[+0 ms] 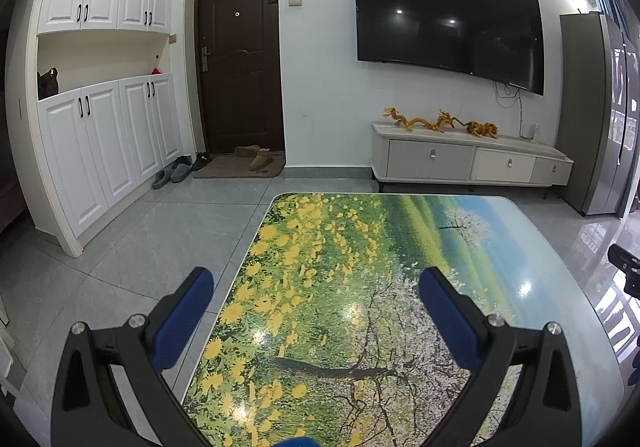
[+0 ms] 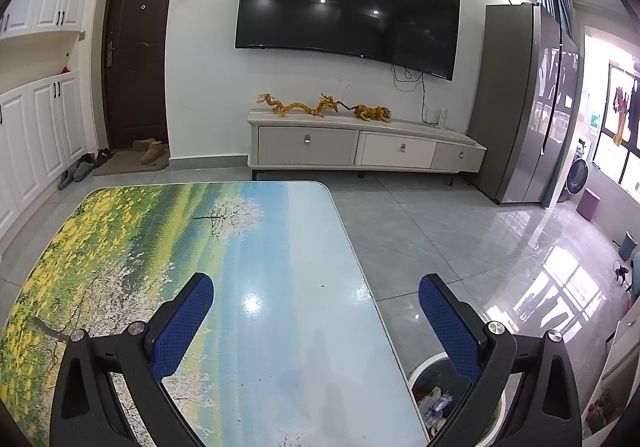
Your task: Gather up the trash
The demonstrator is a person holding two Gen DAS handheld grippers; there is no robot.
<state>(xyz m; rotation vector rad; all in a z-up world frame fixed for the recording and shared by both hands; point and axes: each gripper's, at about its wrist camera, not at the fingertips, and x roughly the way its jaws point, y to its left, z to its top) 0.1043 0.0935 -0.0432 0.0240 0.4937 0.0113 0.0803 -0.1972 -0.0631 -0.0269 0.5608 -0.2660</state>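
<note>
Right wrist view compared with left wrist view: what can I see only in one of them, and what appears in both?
Only the right wrist view shows the trash bin on the floor beside the table's right edge, with wrappers inside, and the washing machine.

Only the left wrist view shows the dark bag in the cabinet niche and the whole white cabinet.

Both show the printed table, the TV, the brown door, the golden dragon figure and an open gripper: left gripper, right gripper.
</note>
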